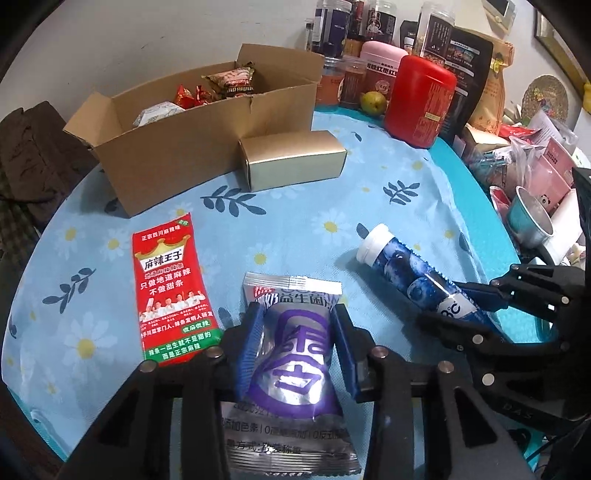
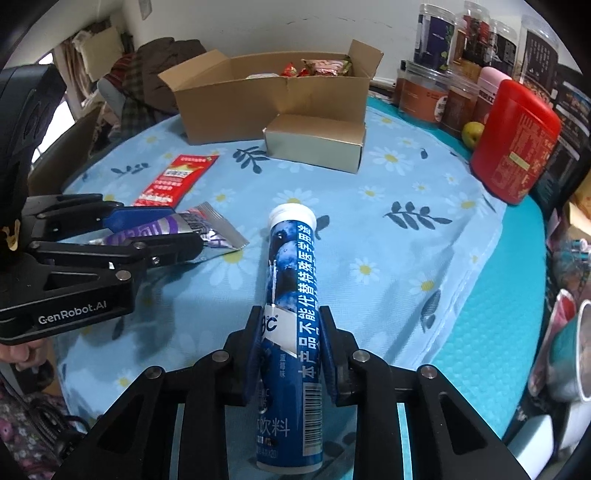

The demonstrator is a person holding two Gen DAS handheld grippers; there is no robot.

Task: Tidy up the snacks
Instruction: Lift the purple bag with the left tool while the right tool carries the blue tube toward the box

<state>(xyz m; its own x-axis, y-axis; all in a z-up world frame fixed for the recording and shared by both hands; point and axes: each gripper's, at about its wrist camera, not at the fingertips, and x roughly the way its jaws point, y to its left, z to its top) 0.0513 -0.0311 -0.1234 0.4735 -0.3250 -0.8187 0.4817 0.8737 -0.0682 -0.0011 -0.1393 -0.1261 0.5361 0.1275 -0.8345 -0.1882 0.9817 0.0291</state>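
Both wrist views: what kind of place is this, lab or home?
Most likely a home: a table with a daisy-print tablecloth, food jars crowded against the wall, and clothes piled on a chair behind the cardboard box.

Silver-purple packet (image 1: 291,354) clamped flat; blue white-capped tube (image 2: 291,295) gripped, lying.

A light-blue cloth (image 1: 332,192) with white daisies and dark leaf sprigs covers the desk. On it: a red printed snack packet (image 1: 171,291), a silver-and-purple foil pouch (image 1: 295,354), a blue blueberry-printed tube (image 2: 291,295) with white cap, a plain brown cardboard box (image 1: 207,147), and a pale gold carton (image 1: 295,158).
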